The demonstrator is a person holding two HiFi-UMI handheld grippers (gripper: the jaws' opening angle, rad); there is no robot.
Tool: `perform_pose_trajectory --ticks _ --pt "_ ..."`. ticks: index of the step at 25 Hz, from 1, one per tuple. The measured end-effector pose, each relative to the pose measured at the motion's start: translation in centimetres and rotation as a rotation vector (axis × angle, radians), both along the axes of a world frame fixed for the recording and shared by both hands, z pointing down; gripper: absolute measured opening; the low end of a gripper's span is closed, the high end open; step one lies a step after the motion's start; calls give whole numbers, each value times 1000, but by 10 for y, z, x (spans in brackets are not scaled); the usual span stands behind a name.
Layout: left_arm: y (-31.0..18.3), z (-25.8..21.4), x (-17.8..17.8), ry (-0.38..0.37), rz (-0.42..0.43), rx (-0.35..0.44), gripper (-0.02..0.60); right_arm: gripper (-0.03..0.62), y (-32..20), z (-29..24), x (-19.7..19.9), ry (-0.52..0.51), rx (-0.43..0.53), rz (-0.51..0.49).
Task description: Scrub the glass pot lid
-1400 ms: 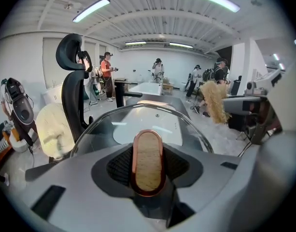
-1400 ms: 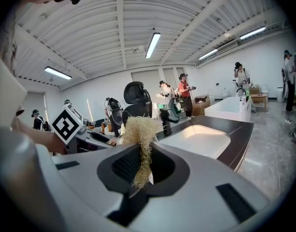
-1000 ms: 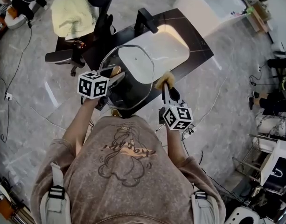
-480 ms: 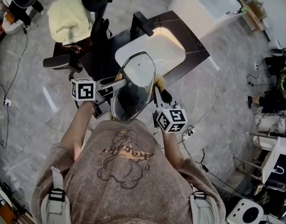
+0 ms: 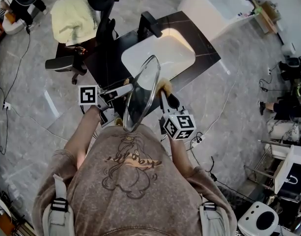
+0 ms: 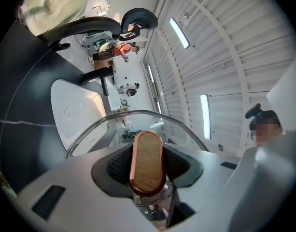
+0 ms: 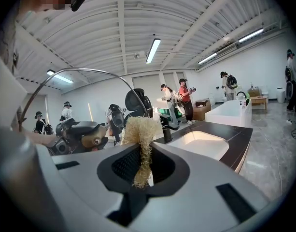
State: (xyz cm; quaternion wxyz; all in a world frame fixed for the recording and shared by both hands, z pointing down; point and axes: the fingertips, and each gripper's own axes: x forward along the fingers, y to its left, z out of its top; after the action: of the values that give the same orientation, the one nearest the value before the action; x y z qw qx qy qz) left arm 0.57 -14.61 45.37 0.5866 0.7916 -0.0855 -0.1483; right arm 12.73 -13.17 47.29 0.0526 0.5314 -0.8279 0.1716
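two tongs and one lid in the frame; what sits far left? — desk

a pale yellow towel (image 5: 71,16), near the left end of the dark surface (image 5: 206,53) that carries a white sink (image 5: 170,48) and a black tap (image 5: 150,23). — photographer

and the left tongs? — desk

the left tongs (image 5: 124,88) are clamped part-way closed on the lid's wooden knob (image 6: 147,162), with a pad pressing on each side of it. — photographer

where is the lid itself? — desk

the glass pot lid (image 5: 140,95) is held in the air, stood on edge over the near edge of the surface, in front of the sink and close to the person (image 5: 130,181). the head view sees it almost edge-on. in the left gripper view its steel rim arcs above the knob. — photographer

to its right? — desk

the right tongs (image 5: 164,93) pinch a straw-coloured fibre scrubber (image 7: 140,144). its tuft sticks out past the tips, just beside the lid's right face; whether it touches the glass cannot be told. further right, a white tub (image 5: 219,6) stands on the grey floor (image 5: 248,92). — photographer
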Motion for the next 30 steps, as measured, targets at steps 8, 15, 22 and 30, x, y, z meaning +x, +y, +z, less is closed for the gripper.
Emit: perform_pose_trajectory --ticks 8,15,22,30 --pt "3 5 -9 -11 28 -19 179 41 -2 -10 -11 7 24 -30" --pt "19 3 -4 -5 74 -10 179 41 -18 -45 -41 2 111 -120" --pt "27 -3 1 14 123 15 179 41 -30 -59 -56 -14 130 -134" --pt "31 -8 5 43 157 11 178 43 -36 -59 -54 -15 138 -139"
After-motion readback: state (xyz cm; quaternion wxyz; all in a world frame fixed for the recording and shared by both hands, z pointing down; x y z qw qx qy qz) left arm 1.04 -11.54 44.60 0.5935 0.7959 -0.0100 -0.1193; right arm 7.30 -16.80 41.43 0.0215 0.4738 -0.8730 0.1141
